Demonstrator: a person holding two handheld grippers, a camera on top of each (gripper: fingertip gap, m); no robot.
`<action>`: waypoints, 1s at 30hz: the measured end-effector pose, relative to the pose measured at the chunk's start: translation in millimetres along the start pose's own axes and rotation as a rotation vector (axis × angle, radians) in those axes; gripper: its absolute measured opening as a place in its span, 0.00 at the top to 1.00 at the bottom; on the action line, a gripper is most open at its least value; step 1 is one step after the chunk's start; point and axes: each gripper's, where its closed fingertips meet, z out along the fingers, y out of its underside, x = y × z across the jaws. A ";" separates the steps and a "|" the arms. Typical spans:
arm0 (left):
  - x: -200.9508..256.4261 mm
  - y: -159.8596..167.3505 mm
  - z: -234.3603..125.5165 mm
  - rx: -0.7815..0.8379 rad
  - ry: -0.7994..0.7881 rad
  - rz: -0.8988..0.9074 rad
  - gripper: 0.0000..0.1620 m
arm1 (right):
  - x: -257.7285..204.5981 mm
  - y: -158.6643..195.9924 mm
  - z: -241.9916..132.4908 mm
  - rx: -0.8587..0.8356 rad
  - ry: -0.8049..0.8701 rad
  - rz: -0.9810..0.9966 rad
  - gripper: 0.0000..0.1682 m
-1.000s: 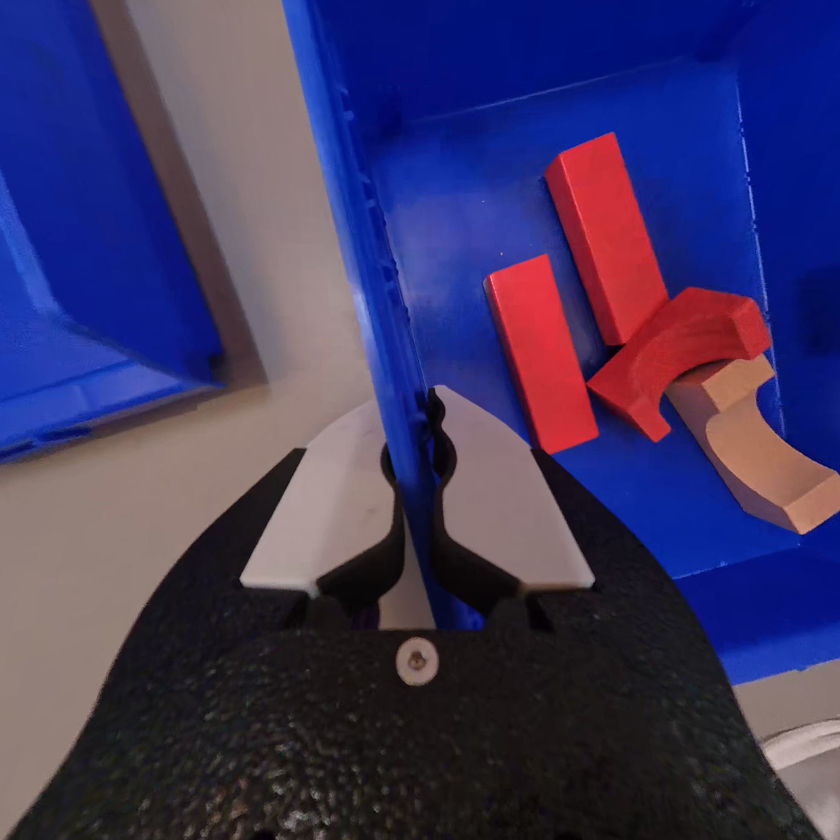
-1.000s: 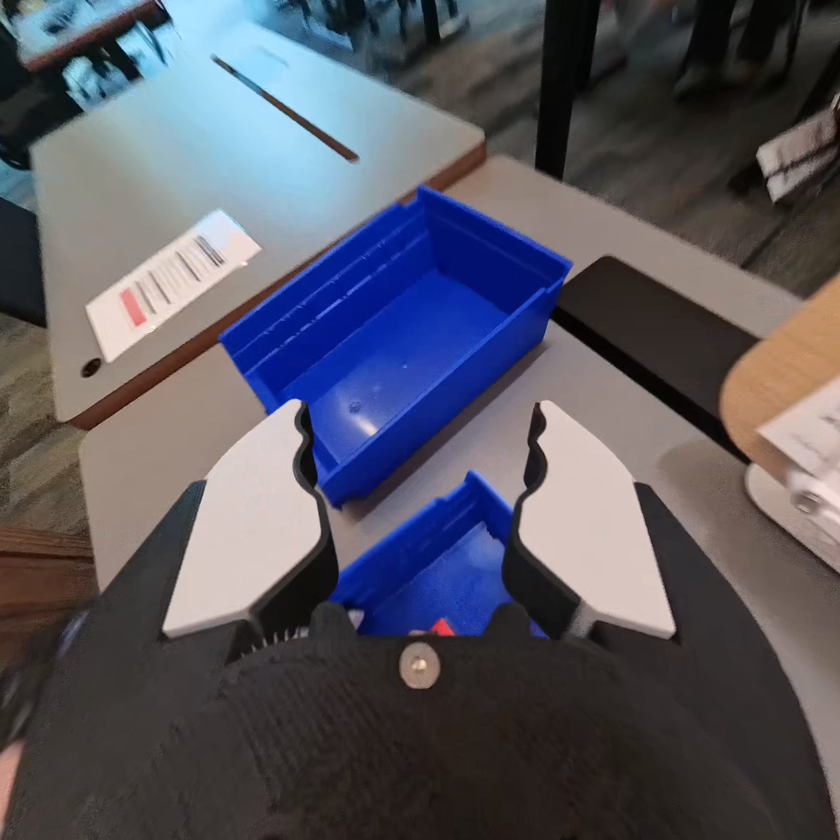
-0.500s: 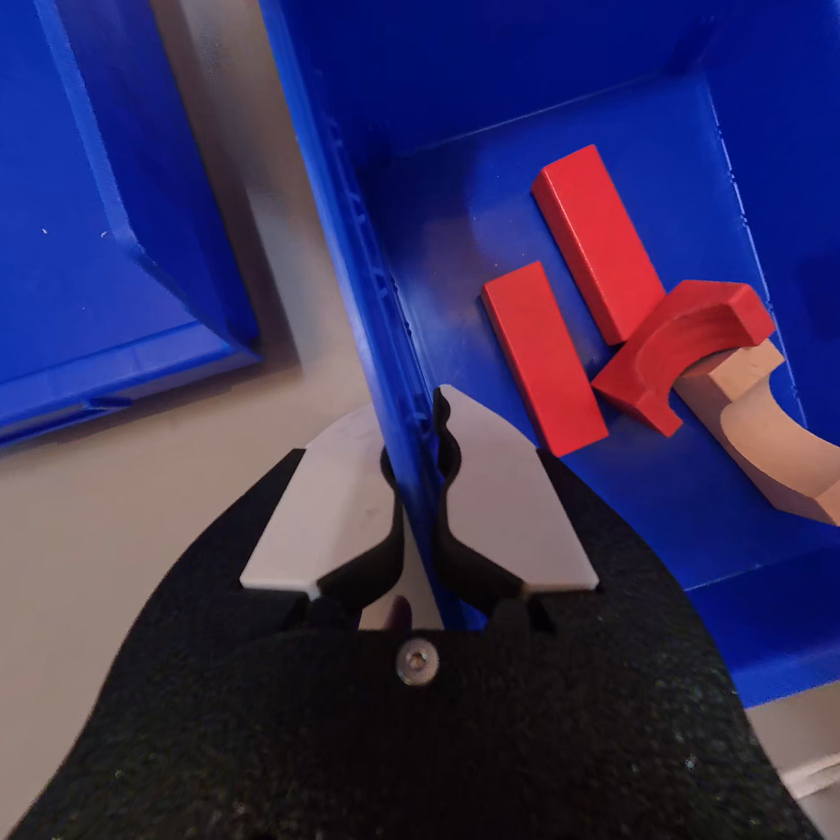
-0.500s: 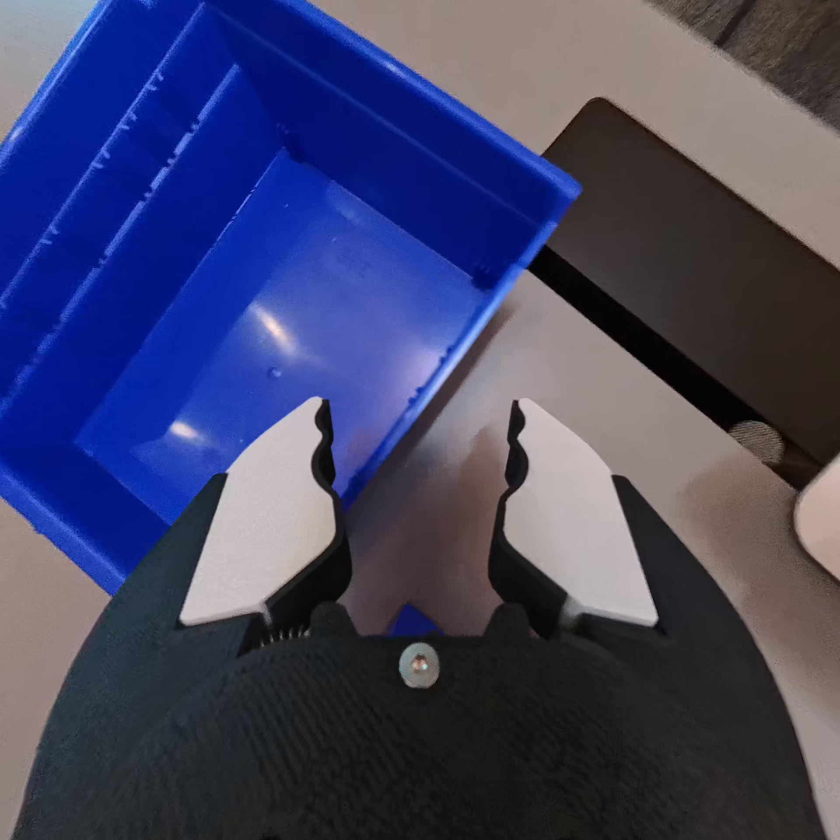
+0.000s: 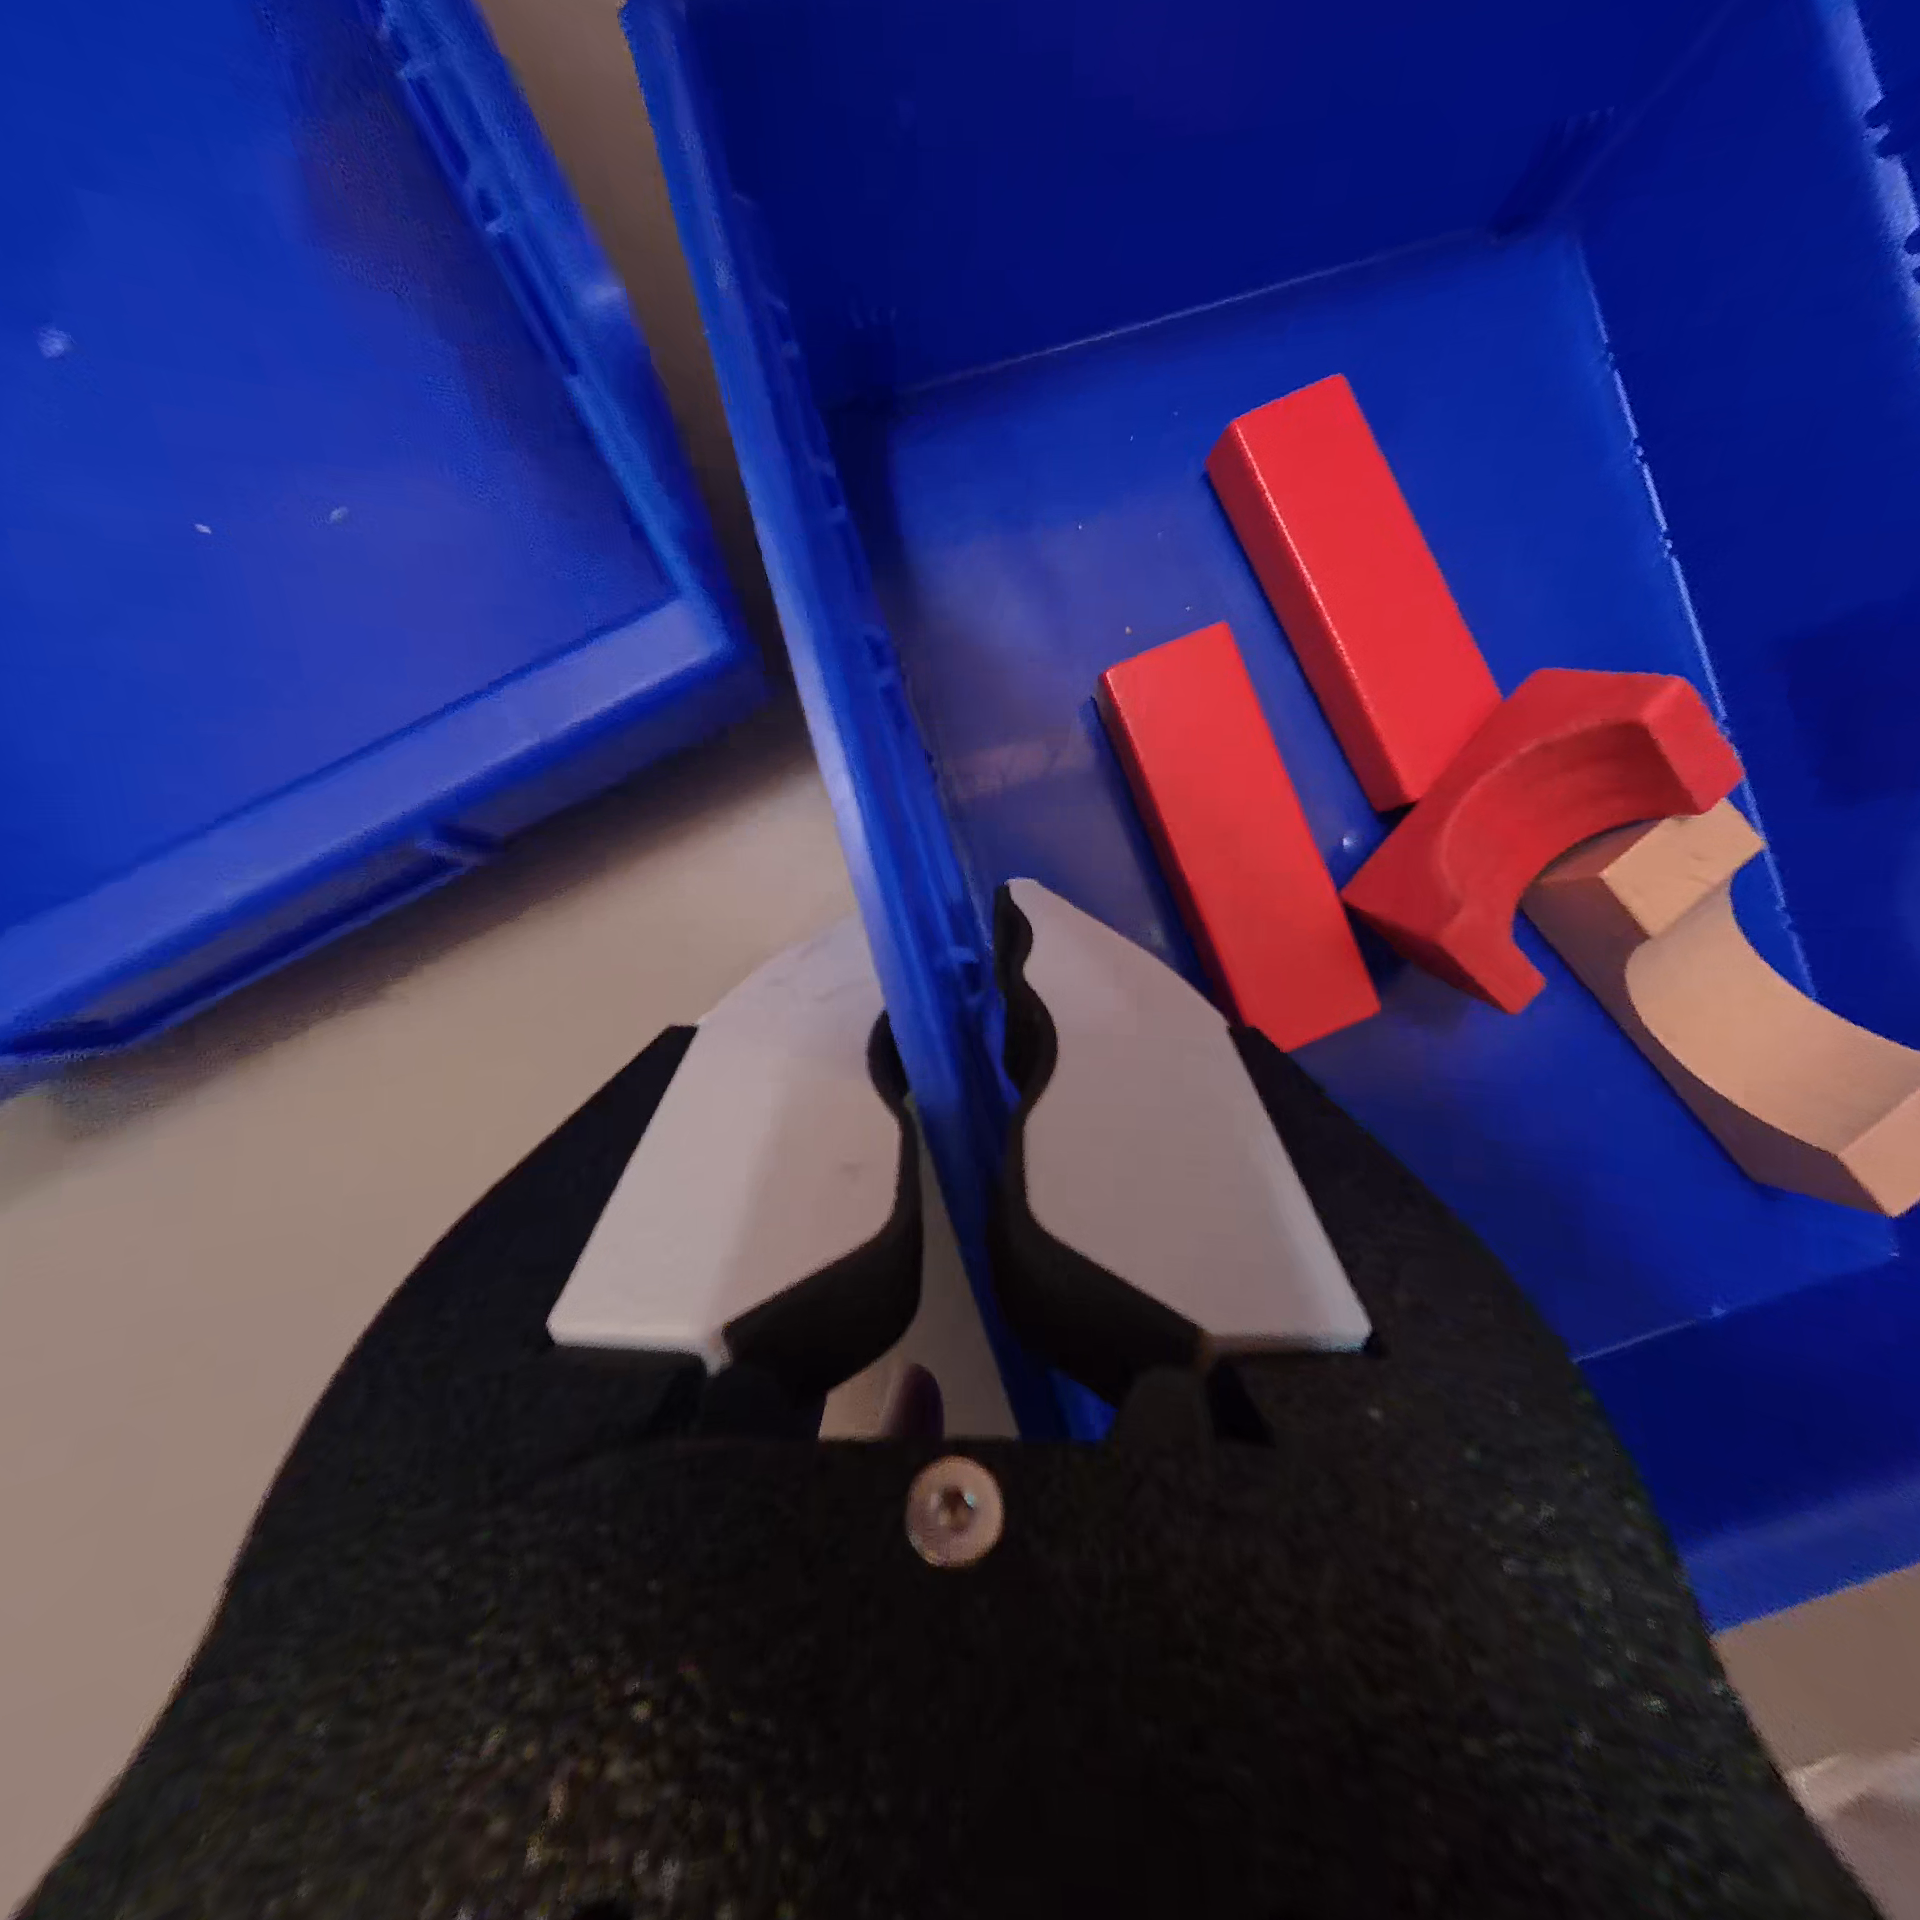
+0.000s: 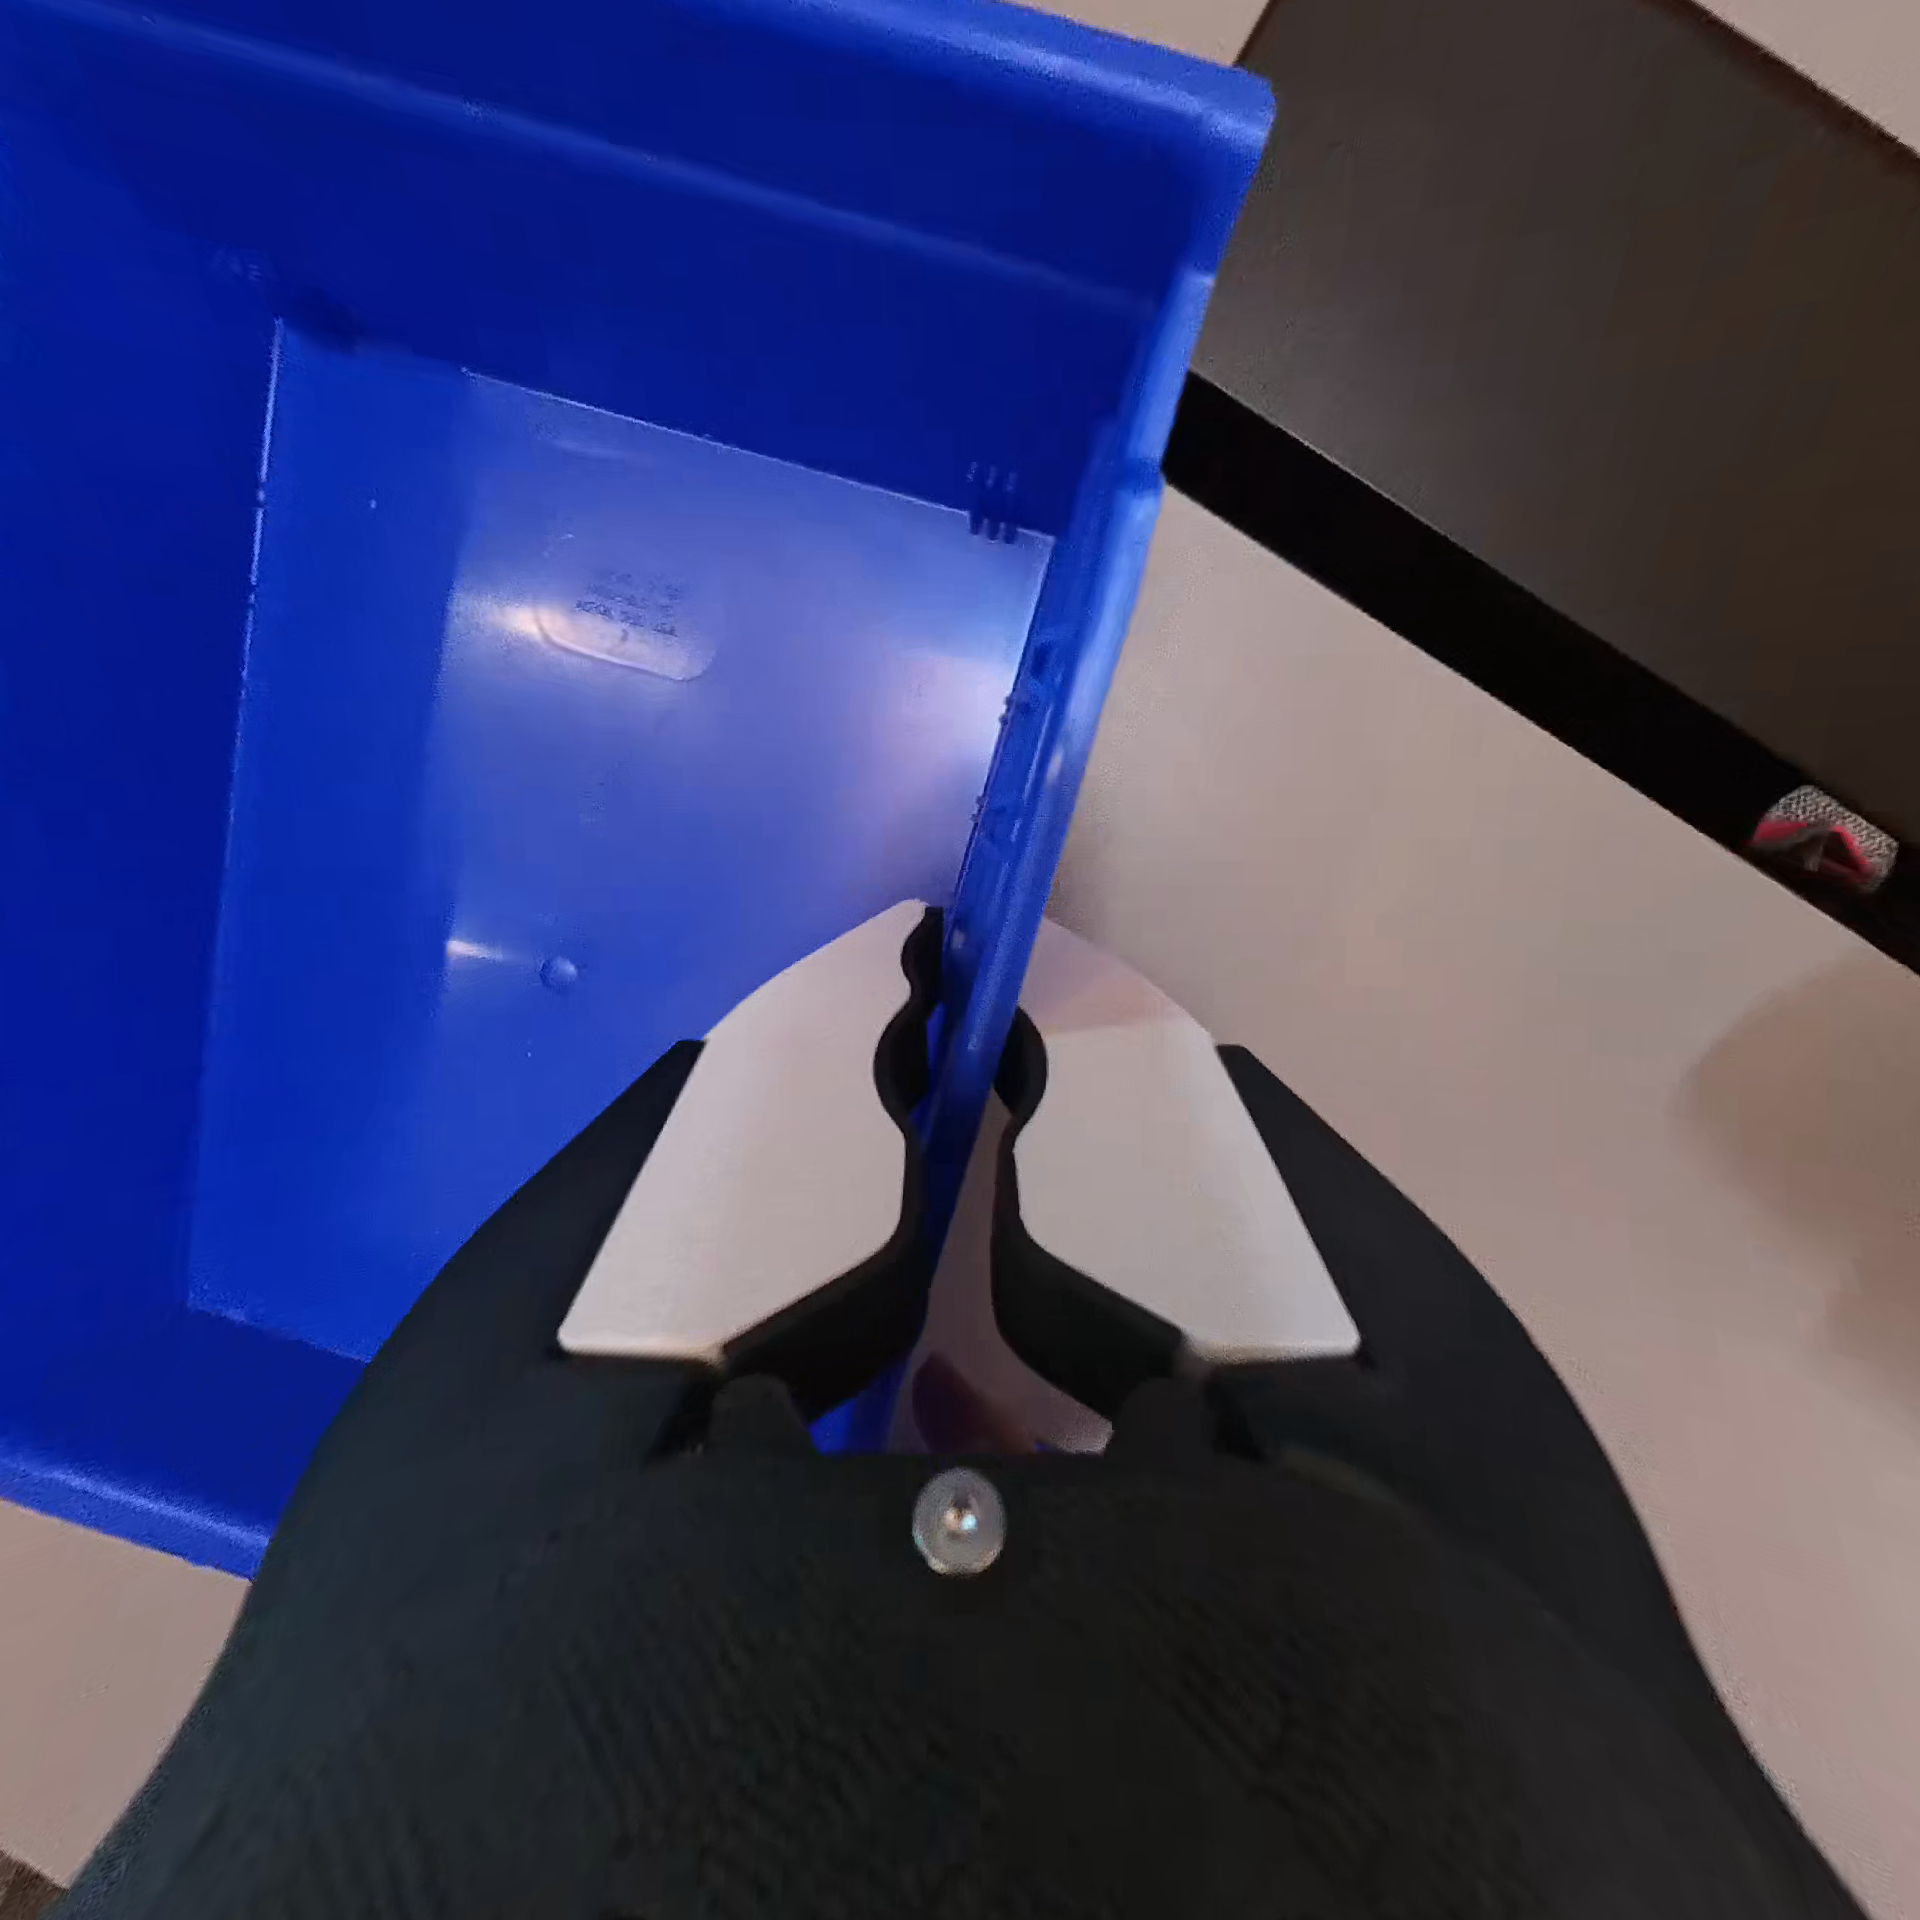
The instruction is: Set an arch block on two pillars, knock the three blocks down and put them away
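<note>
**Two blue bins, each pinched by its side wall**

The left gripper [image 5: 940,997] is seen low in the middle of the left wrist view. It is pressed together on the thin side wall of the bin with blocks [image 5: 831,644], one finger inside and one outside. On the floor of this bin, at the right of the frame, two flat red blocks [image 5: 1236,831] are laid side by side. A red arch block [image 5: 1507,831] is leaned against them, and a tan curved block [image 5: 1714,1018] is tucked partly under it. A second bin is seen at the upper left, just beside the first.

In the right wrist view, the right gripper [image 6: 961,997] is closed the same way on the right-hand wall of the empty bin [image 6: 1081,707]. The pale table [image 6: 1403,831] is seen to the right, and a dark panel [image 6: 1610,312] fills the upper right.

The bins are judged to be hard, smooth plastic, light but a bit slippery. The thin rim is a good place to be held. The loose blocks could slide if their bin were tipped.
</note>
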 end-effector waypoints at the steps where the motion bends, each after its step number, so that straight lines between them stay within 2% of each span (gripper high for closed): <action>1: -2.3 0.5 -1.0 0.005 -0.014 0.011 0.94 | 0.1 0.3 0.0 -0.021 0.010 -0.026 0.95; 9: -6.7 0.4 -4.0 0.052 -0.039 0.005 0.93 | -8.7 -12.9 -7.0 0.004 -0.061 0.036 0.95; 14: -8.7 1.8 -5.4 0.063 -0.044 -0.001 0.92 | -17.9 -49.0 -53.0 0.123 -0.074 -0.026 0.95; 17: -9.8 2.6 -6.1 0.064 -0.044 -0.001 0.92 | -26.7 -70.4 -106.3 0.198 -0.137 -0.085 0.95; 22: -13.9 4.3 -7.3 0.063 -0.040 0.002 0.93 | -6.1 -87.5 -232.7 0.330 -0.171 -0.194 0.95; 26: -19.8 4.1 -7.6 0.058 -0.039 0.008 0.93 | 48.5 -66.6 -325.3 0.386 -0.169 -0.220 0.95; 30: -31.3 1.8 -6.8 0.044 -0.038 0.019 0.94 | 138.0 -15.0 -390.9 0.395 -0.114 -0.193 0.95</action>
